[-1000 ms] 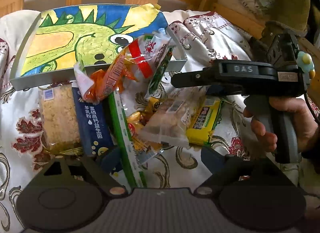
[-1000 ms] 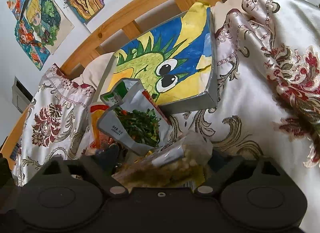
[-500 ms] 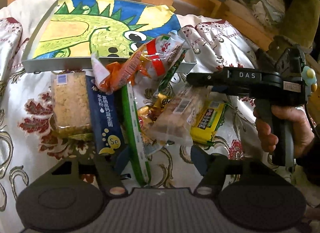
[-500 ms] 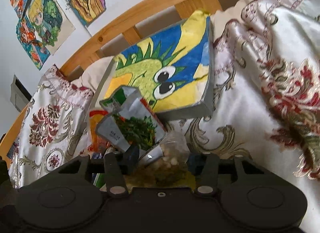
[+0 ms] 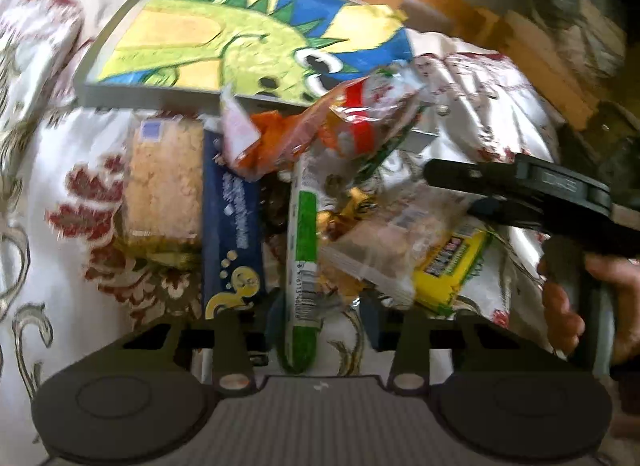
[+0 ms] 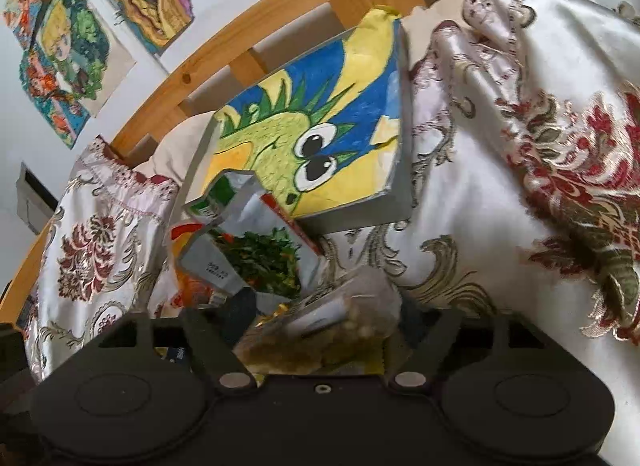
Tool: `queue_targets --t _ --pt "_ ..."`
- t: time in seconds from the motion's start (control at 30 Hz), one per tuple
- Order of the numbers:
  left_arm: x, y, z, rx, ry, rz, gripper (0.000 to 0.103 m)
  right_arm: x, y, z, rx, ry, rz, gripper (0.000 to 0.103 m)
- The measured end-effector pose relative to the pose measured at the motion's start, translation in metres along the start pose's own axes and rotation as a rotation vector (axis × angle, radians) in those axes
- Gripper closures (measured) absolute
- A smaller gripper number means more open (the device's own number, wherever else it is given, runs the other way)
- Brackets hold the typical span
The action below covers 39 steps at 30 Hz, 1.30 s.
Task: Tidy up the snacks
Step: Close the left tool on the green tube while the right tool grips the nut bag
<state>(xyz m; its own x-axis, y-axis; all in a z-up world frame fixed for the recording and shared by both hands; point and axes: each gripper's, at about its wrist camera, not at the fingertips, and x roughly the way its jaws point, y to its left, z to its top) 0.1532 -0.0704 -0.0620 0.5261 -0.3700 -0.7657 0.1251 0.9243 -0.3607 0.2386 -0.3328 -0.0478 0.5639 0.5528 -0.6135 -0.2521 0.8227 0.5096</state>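
Meanwhile left fingers (image 5: 320, 318) are closing around the green packet (image 5: 305, 262); right fingers (image 6: 320, 314) are opening beside the clear snack bag (image 6: 340, 322).

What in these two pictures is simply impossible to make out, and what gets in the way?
- Left wrist view: the print on the blue packet is smeared by motion blur.
- Left wrist view: the near end of the long green packet runs under the left gripper, whose jaws are closing around it.
- Right wrist view: the clear snack bag is partly behind the right gripper; its jaws are opening.
- Right wrist view: the wall drawings are cut off by the edge.
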Motion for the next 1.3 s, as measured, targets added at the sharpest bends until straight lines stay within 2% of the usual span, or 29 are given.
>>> queue_targets --t 0.07,0.13,0.27,0.3,0.33,0.37,0.57,0.63,0.93,1.3 --pt "0.002 0.005 -0.002 -0.036 0.01 0.007 0.076 0.001 0.002 -0.001 -0.015 0.019 -0.003 0.018" --pt "0.001 0.008 -0.004 -0.061 0.012 0.008 0.081 0.004 0.004 -0.001 -0.027 0.042 -0.012 0.018" --pt "-0.001 0.011 -0.009 -0.105 0.007 0.005 0.083 0.006 0.005 -0.002 -0.033 0.061 -0.007 0.018" --pt "-0.002 0.011 -0.01 -0.11 0.006 0.004 0.083 0.006 0.006 -0.002 -0.035 0.064 -0.006 0.021" --pt "-0.002 0.011 -0.01 -0.113 0.004 0.004 0.083 0.006 0.007 -0.003 -0.039 0.065 -0.01 0.029" --pt "-0.003 0.01 -0.01 -0.114 0.004 0.003 0.084 0.005 0.008 -0.003 -0.048 0.063 -0.015 0.032" --pt "-0.007 0.01 -0.01 -0.129 0.011 -0.01 0.084 -0.002 0.011 -0.003 -0.046 0.039 0.0 0.043" --pt "-0.009 0.01 -0.01 -0.145 0.016 -0.031 0.085 -0.006 0.011 -0.002 -0.041 0.025 0.01 0.052" --pt "-0.021 0.01 -0.014 -0.164 0.024 -0.087 0.085 -0.03 0.016 0.002 -0.042 -0.072 0.077 0.066" --pt "-0.034 -0.005 -0.025 -0.019 0.051 -0.065 0.085 -0.056 0.024 0.008 -0.086 -0.188 0.101 0.07"
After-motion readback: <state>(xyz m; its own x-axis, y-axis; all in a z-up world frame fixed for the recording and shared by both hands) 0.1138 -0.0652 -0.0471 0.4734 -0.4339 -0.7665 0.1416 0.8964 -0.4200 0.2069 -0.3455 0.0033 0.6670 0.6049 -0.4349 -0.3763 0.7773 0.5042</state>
